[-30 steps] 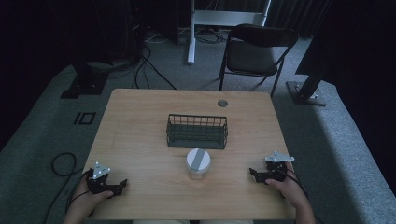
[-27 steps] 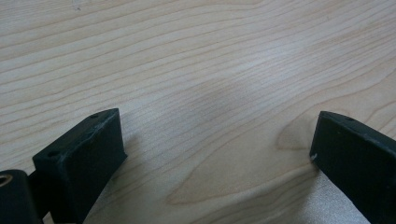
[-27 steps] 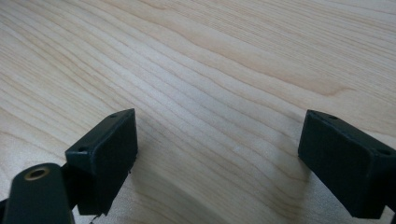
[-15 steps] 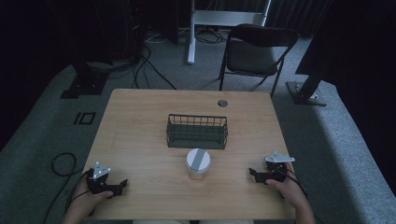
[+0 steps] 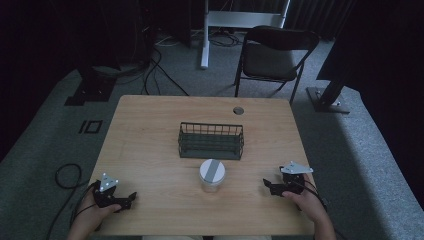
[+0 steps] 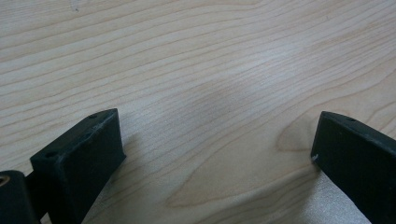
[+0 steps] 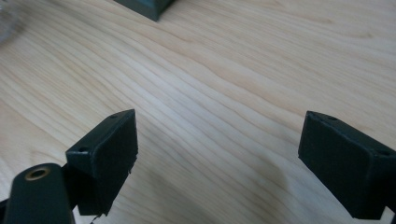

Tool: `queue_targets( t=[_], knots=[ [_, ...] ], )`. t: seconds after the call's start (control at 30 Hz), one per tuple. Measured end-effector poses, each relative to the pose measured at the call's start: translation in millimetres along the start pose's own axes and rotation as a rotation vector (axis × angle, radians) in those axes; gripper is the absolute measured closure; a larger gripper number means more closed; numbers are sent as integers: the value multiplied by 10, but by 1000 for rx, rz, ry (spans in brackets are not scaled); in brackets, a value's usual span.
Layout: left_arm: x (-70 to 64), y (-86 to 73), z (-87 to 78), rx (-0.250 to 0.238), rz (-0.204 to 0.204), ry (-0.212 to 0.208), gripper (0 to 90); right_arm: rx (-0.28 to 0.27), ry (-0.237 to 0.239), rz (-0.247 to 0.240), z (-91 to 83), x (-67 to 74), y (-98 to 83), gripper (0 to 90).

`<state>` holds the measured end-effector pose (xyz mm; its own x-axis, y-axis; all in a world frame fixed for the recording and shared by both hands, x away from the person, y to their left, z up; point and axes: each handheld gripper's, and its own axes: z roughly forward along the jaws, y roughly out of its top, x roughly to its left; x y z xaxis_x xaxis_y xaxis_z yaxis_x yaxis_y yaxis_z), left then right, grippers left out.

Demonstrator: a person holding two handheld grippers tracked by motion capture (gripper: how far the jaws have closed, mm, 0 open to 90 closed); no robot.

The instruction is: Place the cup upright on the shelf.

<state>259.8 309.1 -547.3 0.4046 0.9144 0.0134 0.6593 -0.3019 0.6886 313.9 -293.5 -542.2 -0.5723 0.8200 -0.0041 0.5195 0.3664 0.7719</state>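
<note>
A clear jar with a white and grey lid stands upright near the front middle of the wooden table. Just behind it sits a dark wire basket. My left gripper rests at the table's front left, held by a hand, jaws wide apart over bare wood. At the front right my right gripper lies low on the table, open, with nothing between its fingers. A corner of the basket shows at the top of the right gripper view.
A round cable hole sits near the table's far edge. A black folding chair stands behind the table, a white stand and cables on the floor beyond. Dark stand bases flank the table.
</note>
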Motion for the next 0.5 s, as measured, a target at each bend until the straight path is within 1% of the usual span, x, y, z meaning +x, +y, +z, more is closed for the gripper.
queue_targets(
  t=[0.03,0.13,0.17,0.2,0.23,0.27,0.3,0.33,0.37,0.47,0.5],
  knots=[
    [0,0,0,0,0,0,25,-14,11,-6,3,28,30,118],
    [0,0,0,0,0,0,25,-23,21,-11,6,58,59,117],
    [0,0,0,0,0,0,24,-30,38,-20,8,91,85,117],
    [0,0,0,0,0,0,24,-30,38,-20,8,91,85,117],
    [0,0,0,0,0,0,24,-41,54,-33,8,126,110,117],
    [0,0,0,0,0,0,24,-41,54,-33,8,126,110,117],
    [0,0,0,0,0,0,25,-49,74,-47,11,166,132,117],
    [0,0,0,0,0,0,25,-49,74,-47,11,166,132,117],
    [0,0,0,0,0,0,25,-50,80,-60,15,188,142,117],
    [0,0,0,0,0,0,24,-52,102,-77,37,264,169,117],
    [0,0,0,0,0,0,24,-58,116,-87,52,300,183,117]
  ],
)
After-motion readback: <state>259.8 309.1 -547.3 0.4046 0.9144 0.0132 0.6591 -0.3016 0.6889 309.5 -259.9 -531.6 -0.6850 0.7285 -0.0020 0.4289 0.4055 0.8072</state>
